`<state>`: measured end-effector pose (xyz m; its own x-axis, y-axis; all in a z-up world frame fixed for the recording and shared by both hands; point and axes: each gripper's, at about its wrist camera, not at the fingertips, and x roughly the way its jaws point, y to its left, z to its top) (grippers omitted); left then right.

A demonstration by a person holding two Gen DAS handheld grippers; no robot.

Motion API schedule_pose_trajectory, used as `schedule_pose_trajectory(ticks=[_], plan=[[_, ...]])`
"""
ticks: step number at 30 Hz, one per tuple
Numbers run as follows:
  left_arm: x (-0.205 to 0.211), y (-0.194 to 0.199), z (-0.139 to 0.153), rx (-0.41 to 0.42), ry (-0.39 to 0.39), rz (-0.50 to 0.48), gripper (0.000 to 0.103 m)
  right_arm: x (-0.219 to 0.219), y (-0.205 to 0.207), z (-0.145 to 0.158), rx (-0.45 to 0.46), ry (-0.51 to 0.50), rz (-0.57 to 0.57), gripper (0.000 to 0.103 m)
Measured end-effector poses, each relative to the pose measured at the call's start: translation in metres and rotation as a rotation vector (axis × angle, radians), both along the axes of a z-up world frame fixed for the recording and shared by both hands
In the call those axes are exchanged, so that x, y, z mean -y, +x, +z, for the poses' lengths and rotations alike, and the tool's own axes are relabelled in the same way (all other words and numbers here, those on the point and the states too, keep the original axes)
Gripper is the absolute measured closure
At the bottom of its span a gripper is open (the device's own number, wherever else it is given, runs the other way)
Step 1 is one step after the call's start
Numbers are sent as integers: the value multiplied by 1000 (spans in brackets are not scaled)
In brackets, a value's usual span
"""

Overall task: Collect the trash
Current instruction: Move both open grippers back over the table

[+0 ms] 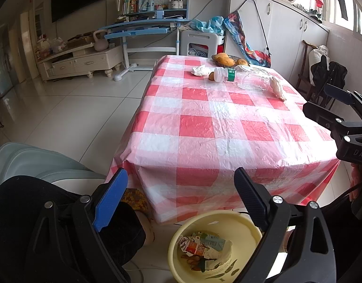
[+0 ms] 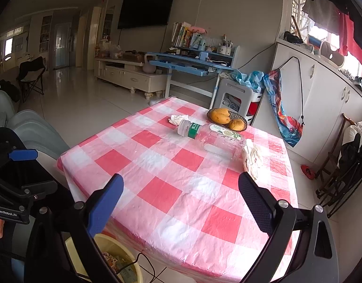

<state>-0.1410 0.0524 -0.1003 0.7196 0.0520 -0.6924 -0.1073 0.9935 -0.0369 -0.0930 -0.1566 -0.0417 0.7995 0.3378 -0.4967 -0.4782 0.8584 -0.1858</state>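
The left gripper [image 1: 181,198] sits closest to the lens, fingers spread wide with nothing between them, hanging over the near table edge. Right under it on the floor is a yellow bin [image 1: 247,226] with crumpled wrappers [image 1: 202,247] already inside. The right gripper [image 2: 181,200] is spread apart too, empty, out over the checkered table [image 2: 171,195].

Trash still on the table is all at the far end: a clear bottle [image 2: 214,139] lying on its side, a wadded tissue [image 2: 252,160] touching its base, and another tissue [image 2: 178,118] near the cap. A bowl [image 2: 239,115] of mangoes [image 2: 219,115] sits just behind the bottle. Both grippers are well apart from any of it.
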Motion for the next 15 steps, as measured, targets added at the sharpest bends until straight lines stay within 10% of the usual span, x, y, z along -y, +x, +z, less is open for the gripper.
schedule_pose_trajectory(ticks=[15], plan=[[6,3,17,58,16,-47,14,21,7,1,-31,54,-49,9]])
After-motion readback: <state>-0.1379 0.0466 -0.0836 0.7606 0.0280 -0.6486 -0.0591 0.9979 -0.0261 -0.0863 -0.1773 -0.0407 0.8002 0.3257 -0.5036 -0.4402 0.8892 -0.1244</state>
